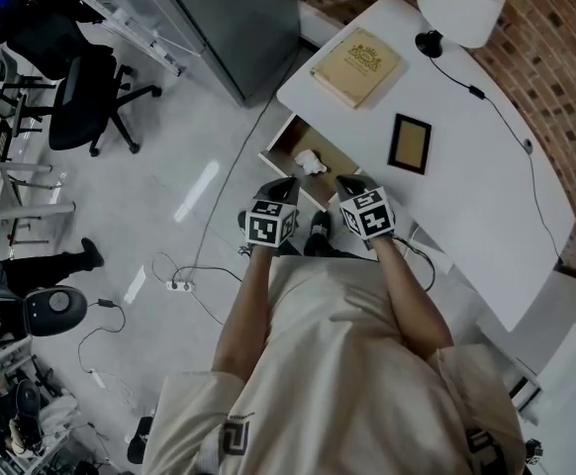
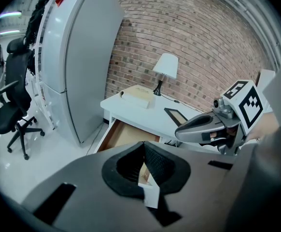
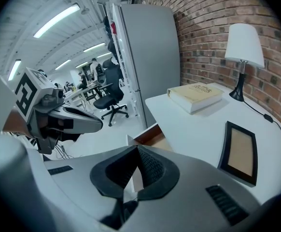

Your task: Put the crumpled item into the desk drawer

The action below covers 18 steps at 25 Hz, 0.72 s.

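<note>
The white desk (image 1: 466, 181) has one wooden drawer (image 1: 290, 144) pulled open toward me. A crumpled white item (image 1: 311, 160) lies inside it, near the front right corner. My left gripper (image 1: 285, 185) hovers just in front of the drawer's front edge, jaws shut with nothing between them. My right gripper (image 1: 351, 183) is beside it, at the drawer's right corner, also shut and empty. In the left gripper view, the drawer (image 2: 126, 133) shows beyond the closed left gripper (image 2: 143, 150). The right gripper view shows the right gripper (image 3: 137, 151) closed before the drawer (image 3: 151, 133). Both gripper views hide the crumpled item.
On the desk lie a tan book (image 1: 356, 65), a dark picture frame (image 1: 410, 142) and a white lamp (image 1: 461, 6) with a black cable. A grey cabinet (image 1: 239, 18) stands left of the desk. An office chair (image 1: 85, 92) and floor cables (image 1: 184, 285) lie further left.
</note>
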Available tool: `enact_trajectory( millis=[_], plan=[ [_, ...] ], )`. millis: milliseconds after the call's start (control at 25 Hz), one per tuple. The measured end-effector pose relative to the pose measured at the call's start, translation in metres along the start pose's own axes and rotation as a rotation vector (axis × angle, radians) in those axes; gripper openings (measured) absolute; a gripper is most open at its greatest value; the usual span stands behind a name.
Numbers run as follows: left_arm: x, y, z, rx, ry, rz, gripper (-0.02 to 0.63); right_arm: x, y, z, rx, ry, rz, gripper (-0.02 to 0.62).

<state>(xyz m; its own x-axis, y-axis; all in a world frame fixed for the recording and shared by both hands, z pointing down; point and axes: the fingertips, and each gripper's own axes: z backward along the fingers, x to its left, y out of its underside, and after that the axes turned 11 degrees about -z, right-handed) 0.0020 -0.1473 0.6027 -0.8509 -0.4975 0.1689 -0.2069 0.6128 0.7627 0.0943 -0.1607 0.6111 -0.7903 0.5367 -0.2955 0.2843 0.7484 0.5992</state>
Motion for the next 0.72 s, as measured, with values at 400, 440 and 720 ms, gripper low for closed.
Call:
enact_trajectory(
  millis=[400, 440, 720],
  plan=[
    [0.0052, 0.0013, -0.0025, 0.010, -0.020, -0.001, 0.017, -0.0020, 0.0008, -0.0026, 0.006, 0.002, 0.011, 0.023],
    [0.0053, 0.0013, -0.0028, 0.011, -0.022, -0.002, 0.017, -0.0024, 0.0006, -0.0028, 0.005, 0.003, 0.013, 0.023],
    [0.0075, 0.0009, -0.0033, 0.012, -0.028, -0.005, 0.017, -0.0020, -0.0012, -0.0051, 0.004, 0.002, 0.023, 0.023]
  ],
)
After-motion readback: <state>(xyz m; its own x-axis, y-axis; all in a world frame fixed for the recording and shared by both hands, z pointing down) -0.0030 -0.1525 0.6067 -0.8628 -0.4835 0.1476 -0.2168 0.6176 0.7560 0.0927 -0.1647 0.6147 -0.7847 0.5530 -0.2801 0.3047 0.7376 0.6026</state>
